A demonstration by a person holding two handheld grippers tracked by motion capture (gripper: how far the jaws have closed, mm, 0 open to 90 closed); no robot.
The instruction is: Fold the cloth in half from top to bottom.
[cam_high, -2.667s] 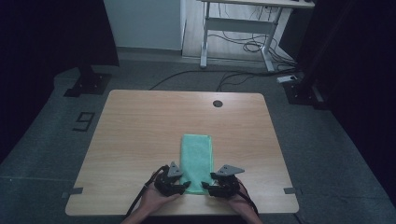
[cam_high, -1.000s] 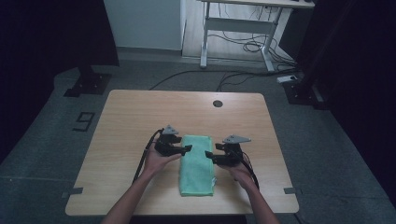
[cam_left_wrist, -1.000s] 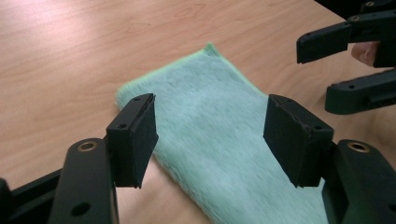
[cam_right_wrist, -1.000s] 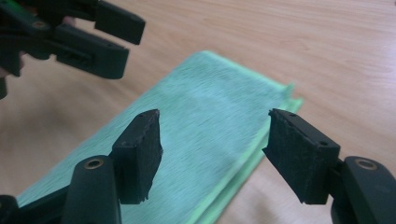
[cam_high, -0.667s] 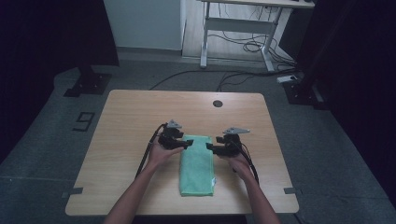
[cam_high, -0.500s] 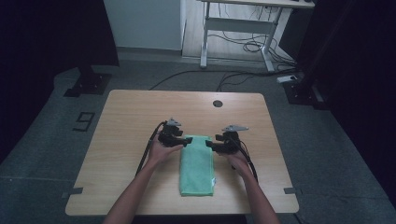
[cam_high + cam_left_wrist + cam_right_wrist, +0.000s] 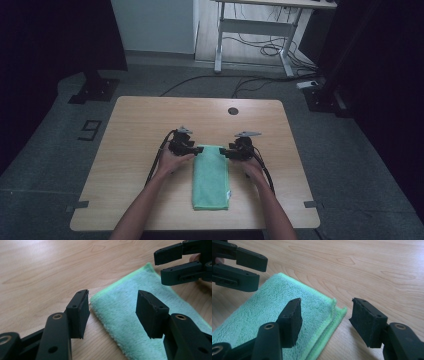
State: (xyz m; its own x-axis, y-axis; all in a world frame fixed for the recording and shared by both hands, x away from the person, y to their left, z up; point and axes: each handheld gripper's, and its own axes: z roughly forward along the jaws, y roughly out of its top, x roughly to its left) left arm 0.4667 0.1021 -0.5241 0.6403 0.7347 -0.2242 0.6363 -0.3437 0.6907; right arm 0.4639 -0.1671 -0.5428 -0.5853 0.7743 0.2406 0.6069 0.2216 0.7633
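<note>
Since the green cloth (image 7: 211, 176) is soft, light and floppy, we judge it needs pinching at its far corners, w/ both layers caught. It lies folded mid-table (image 7: 130, 150), long side toward us. Left gripper (image 7: 112, 312) straddles the far-left corner, jaws apart, just been closing, not yet gripping. Right gripper (image 7: 325, 317): same at far-right corner, pads off the fabric.

Wooden tabletop (image 7: 150, 125) at frame centre, on grey floor (image 7: 350, 165). White desk frame (image 7: 255, 30) with loose cables (image 7: 260, 47) upper centre. Dark curtains (image 7: 50, 40) both sides; dim light.
</note>
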